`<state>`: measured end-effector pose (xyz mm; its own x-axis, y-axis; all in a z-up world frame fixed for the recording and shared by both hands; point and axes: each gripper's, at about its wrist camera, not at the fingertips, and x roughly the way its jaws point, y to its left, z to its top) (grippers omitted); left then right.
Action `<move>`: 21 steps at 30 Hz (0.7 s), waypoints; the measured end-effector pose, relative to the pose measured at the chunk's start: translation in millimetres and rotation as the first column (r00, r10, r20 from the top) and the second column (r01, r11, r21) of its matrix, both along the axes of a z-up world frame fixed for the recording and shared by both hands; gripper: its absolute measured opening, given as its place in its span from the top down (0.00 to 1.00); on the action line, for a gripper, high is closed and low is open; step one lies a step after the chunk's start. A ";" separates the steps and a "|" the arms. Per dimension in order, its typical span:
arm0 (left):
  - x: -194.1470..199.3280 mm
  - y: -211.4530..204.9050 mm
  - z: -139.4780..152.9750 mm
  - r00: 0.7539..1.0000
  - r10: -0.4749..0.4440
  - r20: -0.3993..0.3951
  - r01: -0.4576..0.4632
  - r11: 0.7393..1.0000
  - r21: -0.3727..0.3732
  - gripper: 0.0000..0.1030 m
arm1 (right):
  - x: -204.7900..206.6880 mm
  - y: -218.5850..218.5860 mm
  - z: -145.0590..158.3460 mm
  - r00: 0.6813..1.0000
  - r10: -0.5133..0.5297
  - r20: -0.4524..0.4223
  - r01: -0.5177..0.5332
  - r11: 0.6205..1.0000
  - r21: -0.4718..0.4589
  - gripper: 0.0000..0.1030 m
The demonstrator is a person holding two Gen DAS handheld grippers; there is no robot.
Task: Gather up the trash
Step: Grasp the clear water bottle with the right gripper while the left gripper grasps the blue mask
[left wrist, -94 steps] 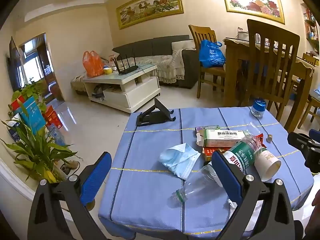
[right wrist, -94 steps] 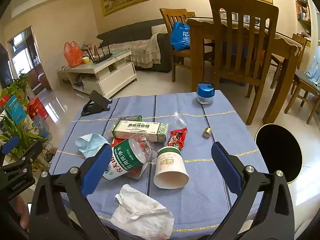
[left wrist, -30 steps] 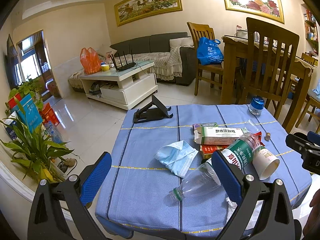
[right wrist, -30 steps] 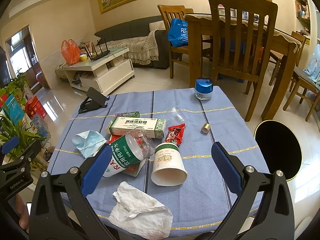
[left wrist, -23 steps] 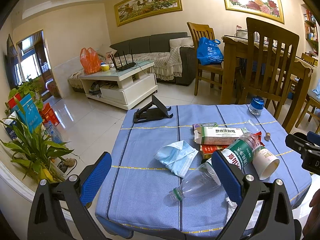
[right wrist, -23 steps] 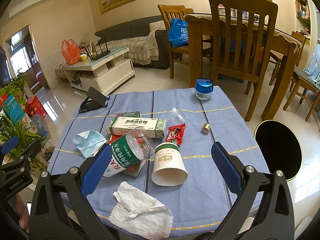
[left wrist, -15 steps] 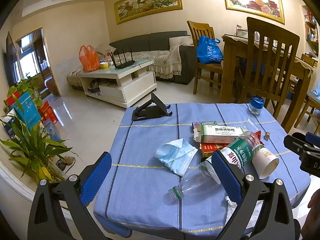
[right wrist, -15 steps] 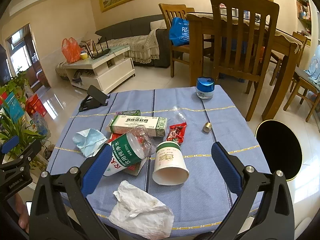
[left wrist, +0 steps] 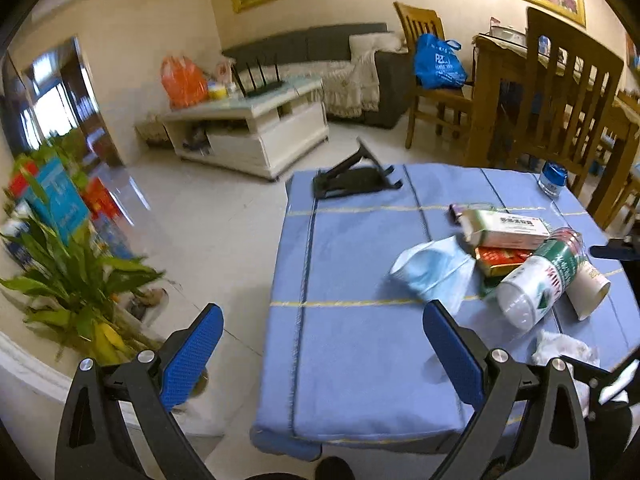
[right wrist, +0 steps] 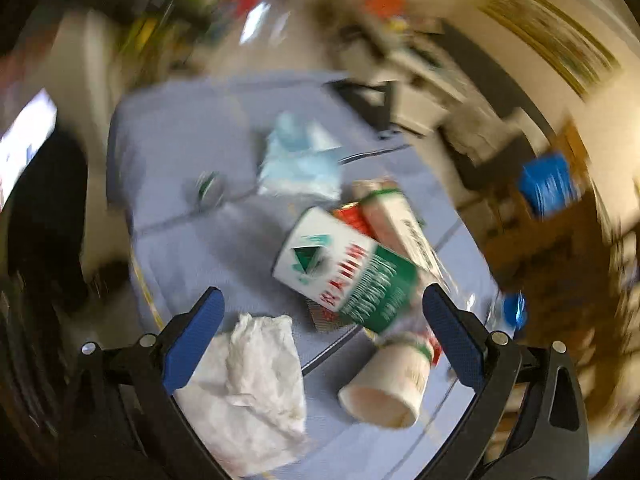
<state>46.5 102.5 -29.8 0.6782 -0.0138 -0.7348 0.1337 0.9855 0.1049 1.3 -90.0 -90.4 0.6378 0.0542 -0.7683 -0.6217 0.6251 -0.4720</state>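
Both pairs of tongs are held with their blue pads spread wide apart and nothing between them. In the left wrist view, the left gripper (left wrist: 326, 348) is seen above the near left edge of the table (left wrist: 352, 360), which is covered with a blue cloth. The trash lies to its right and somewhat farther off, none of it touched: a crumpled blue face mask (left wrist: 434, 270), a white and green carton (left wrist: 506, 232), a flat red packet (left wrist: 502, 258) beneath that carton, a plastic bottle (left wrist: 536, 284) on its side with a white and green label, a paper cup (left wrist: 592, 290) tipped over just right of the bottle, and a crumpled white tissue (left wrist: 564, 350) near the right pad. A black folding stand (left wrist: 356, 176) sits at the far edge of the table, and a blue-capped jar (left wrist: 553, 179) at the far right.

The right wrist view is heavily blurred and tilted. There the right gripper (right wrist: 320, 328) is seen over the near side of the heap. The tissue (right wrist: 256, 372) lies just beside the left pad, the cup (right wrist: 386, 384) lies between the pads with its mouth toward the camera, and the bottle (right wrist: 344, 268) lies just beyond them, across the carton (right wrist: 394, 224). The mask (right wrist: 300, 164) is farther away. Contact between pads and trash cannot be made out.
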 end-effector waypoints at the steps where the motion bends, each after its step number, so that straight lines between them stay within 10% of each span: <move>1: 4.4 15.2 -2.5 1.000 0.015 -0.013 -0.016 1.000 -0.021 0.06 | 2.1 8.5 -5.6 0.999 0.039 0.001 -0.039 0.998 -0.057 0.05; 13: -0.9 98.1 -7.9 0.999 0.051 0.017 -0.049 0.994 -0.098 0.06 | 43.3 44.7 -64.8 0.977 0.201 -0.068 -0.209 0.852 -0.480 0.29; 21: 3.7 106.1 -11.2 0.997 0.073 0.041 -0.066 0.988 -0.137 0.06 | 24.2 45.7 -35.8 0.977 0.215 -0.004 -0.200 0.904 -0.378 0.34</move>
<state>50.2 208.6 -41.0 0.7137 -0.0631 -0.6976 0.0626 0.9977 -0.0262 25.4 -44.4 -126.2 0.6719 -0.0983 -0.7341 -0.6956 0.2569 -0.6710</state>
